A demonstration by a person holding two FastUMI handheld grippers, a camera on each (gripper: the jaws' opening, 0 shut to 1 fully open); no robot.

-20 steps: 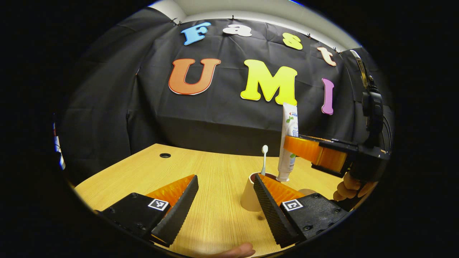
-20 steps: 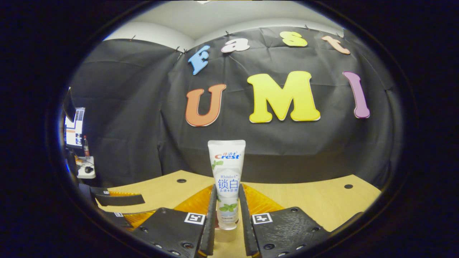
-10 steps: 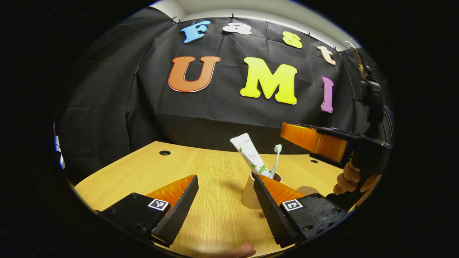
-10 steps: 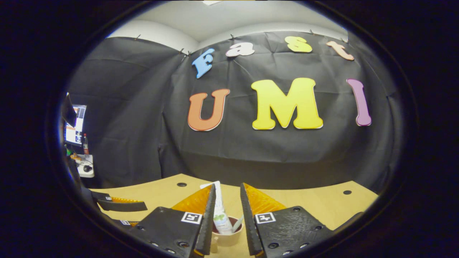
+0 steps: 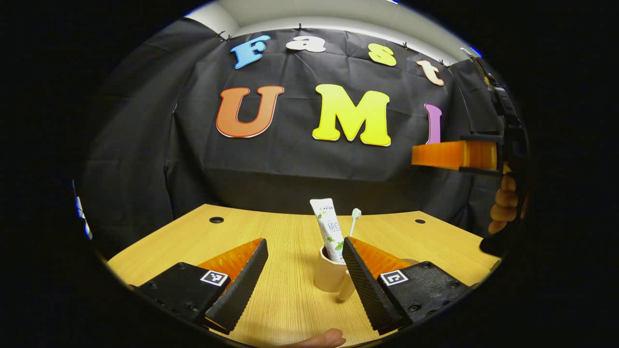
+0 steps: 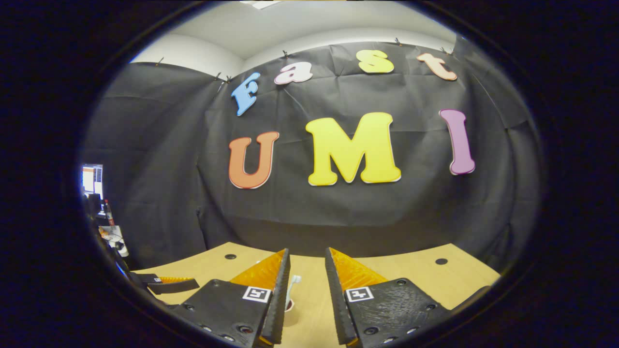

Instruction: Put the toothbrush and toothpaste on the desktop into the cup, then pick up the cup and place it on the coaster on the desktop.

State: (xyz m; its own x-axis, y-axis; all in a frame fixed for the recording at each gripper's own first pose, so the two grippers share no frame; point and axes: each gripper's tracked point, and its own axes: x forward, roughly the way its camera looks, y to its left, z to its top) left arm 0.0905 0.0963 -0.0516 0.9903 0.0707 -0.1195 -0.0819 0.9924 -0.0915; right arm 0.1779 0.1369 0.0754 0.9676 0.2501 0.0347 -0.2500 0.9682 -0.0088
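Note:
A beige cup (image 5: 330,276) stands on the wooden desk (image 5: 285,299). In it are a white toothpaste tube (image 5: 329,230), leaning left, and a white toothbrush (image 5: 355,220) with its head up. My left gripper (image 5: 303,241) is open and low over the desk, with the cup just inside its right finger (image 5: 363,284). The right gripper (image 5: 452,154) hangs high at the right, held by a hand (image 5: 503,205). In the right gripper view, my right gripper (image 6: 307,251) is open by a narrow gap with nothing in it. The toothbrush head (image 6: 294,280) and a bit of the cup rim (image 6: 288,306) show below it.
Cable holes mark the desk at the back left (image 5: 216,220) and back right (image 5: 420,221). A lit monitor and a cluttered side table (image 6: 109,232) stand beyond the desk's left edge. A fingertip (image 5: 321,338) shows at the bottom of the left gripper view.
The right gripper let the toothpaste drop into the cup, then rose and drew away to the right. The left gripper shifted so the cup sits closer to the gap between its fingers.

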